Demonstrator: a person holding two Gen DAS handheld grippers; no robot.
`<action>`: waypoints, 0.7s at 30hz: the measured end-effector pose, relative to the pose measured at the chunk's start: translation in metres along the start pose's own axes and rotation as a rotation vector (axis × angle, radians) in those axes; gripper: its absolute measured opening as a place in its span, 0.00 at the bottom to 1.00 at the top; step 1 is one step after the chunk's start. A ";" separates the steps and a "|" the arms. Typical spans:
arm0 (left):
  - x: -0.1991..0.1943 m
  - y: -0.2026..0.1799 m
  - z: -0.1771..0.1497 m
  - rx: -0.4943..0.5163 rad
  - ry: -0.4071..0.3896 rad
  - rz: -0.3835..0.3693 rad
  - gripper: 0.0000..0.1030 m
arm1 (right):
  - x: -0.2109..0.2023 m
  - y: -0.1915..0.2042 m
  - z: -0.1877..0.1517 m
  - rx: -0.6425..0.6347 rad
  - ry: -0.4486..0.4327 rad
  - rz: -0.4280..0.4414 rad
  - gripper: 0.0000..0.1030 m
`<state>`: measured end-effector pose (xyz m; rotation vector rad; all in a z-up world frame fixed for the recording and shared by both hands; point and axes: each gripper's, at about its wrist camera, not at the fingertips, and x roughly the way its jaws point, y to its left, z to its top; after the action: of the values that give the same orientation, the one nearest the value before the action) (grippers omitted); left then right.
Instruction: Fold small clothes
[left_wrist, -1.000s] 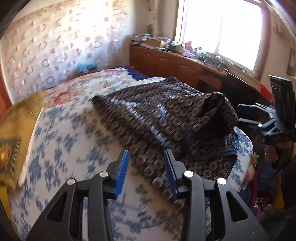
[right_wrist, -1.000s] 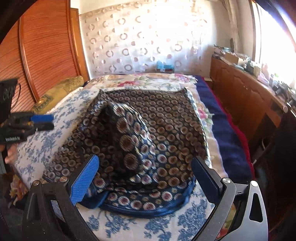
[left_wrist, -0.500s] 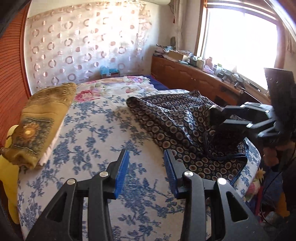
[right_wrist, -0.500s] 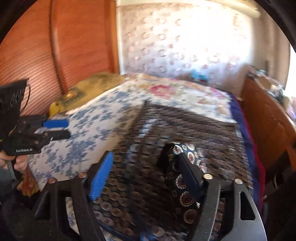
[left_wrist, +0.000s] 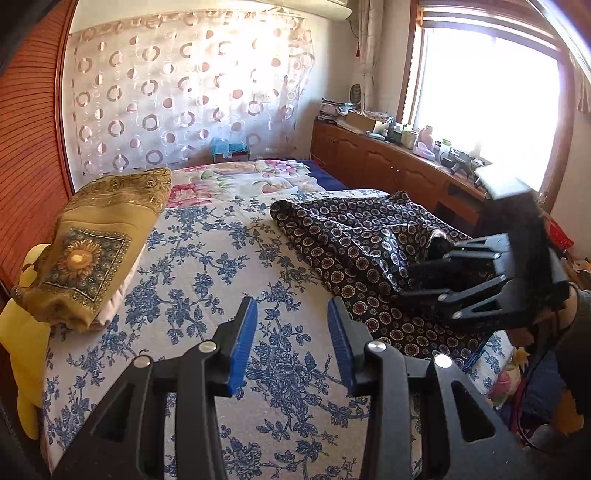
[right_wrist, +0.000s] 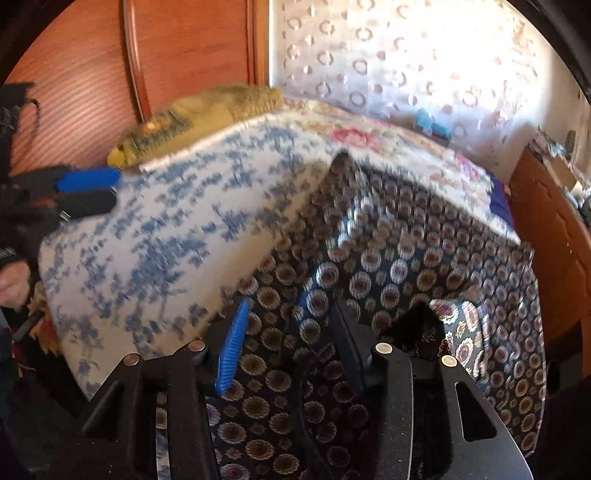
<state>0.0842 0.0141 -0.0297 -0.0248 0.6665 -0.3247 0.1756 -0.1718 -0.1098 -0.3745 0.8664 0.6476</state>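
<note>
The right tool (right_wrist: 288, 347) tilts steeply down, closing on the patterned garment (right_wrist: 406, 266); the left tool (left_wrist: 291, 339) hovers apart, empty, over the bed (left_wrist: 207, 266).

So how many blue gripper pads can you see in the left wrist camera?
2. Both are on the left hand-held gripper: one pad on its left finger, one pad on its right. The right hand-held gripper shows only dark fingers; its pads may be hidden.

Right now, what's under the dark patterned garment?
The garment lies on the blue-flowered sheet, which shows bare around its left side. Whatever is beneath its folds is covered. The right gripper is closing, cloth between its jaws.
</note>
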 end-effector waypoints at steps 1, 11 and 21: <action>0.000 0.000 0.000 0.000 -0.001 0.000 0.37 | 0.003 -0.001 -0.002 -0.003 0.013 -0.002 0.45; -0.001 -0.002 -0.003 -0.003 0.006 -0.007 0.37 | 0.027 0.000 -0.011 -0.076 0.089 -0.075 0.05; 0.010 -0.003 -0.007 -0.013 0.030 -0.024 0.37 | -0.033 -0.048 0.029 -0.033 -0.039 -0.161 0.01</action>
<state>0.0866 0.0088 -0.0412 -0.0399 0.6982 -0.3444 0.2083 -0.2037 -0.0633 -0.4552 0.7807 0.5188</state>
